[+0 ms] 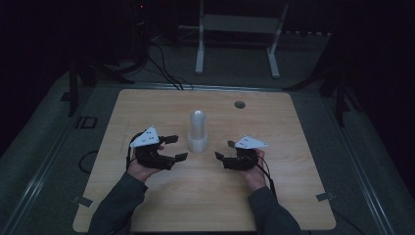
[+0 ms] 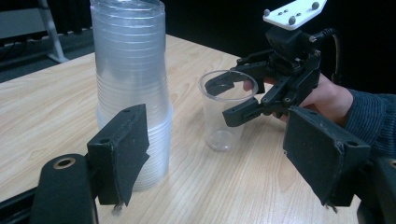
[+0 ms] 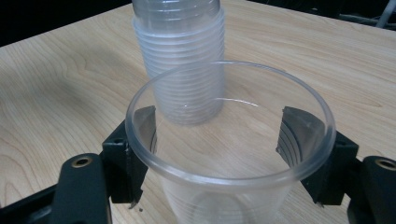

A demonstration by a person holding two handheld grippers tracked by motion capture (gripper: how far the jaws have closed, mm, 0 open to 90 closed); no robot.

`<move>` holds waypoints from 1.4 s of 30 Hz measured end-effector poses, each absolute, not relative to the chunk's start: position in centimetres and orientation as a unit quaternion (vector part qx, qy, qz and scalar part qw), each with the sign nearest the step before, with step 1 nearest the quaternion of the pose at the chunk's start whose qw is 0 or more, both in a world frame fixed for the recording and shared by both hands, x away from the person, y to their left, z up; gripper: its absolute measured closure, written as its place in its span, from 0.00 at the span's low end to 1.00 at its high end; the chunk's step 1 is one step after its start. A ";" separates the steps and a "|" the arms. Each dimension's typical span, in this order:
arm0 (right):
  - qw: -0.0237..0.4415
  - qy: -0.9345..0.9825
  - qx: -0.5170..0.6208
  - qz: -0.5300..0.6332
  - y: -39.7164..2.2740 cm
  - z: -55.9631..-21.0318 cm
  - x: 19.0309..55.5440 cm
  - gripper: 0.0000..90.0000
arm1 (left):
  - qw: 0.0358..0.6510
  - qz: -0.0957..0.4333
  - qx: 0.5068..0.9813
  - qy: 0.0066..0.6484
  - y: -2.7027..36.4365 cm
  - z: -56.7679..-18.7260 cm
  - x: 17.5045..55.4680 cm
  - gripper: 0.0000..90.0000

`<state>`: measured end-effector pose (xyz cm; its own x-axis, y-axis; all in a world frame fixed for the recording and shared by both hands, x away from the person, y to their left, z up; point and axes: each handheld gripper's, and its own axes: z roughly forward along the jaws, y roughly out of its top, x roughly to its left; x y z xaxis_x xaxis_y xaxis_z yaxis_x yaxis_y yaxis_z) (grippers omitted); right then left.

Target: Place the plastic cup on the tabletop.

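A tall stack of clear plastic cups (image 1: 197, 129) (image 2: 130, 70) (image 3: 182, 60) stands upright in the middle of the wooden table (image 1: 147, 205). A single clear cup (image 2: 224, 135) (image 3: 224, 196) stands on the table to its right. My right gripper (image 1: 222, 150) (image 2: 219, 102) (image 3: 222, 135) has one jaw on each side of this cup, and the pads lie against its wall. My left gripper (image 1: 177, 148) (image 2: 219, 149) is open just left of the stack, with its jaws wide and nothing between them. One of its jaws is close beside the stack's lower part.
A round cable hole (image 1: 240, 104) sits in the tabletop behind and to the right of the stack. A white metal frame (image 1: 237, 29) stands on the floor beyond the table's far edge. The surroundings are dark.
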<state>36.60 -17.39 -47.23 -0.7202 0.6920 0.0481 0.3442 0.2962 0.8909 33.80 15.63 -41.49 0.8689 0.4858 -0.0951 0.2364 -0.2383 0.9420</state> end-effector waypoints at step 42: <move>0.146 0.804 0.302 0.490 -18.0 -47.7 35.5 0.13 | 0.571 0.106 0.780 0.232 15.6 -41.5 33.8 0.25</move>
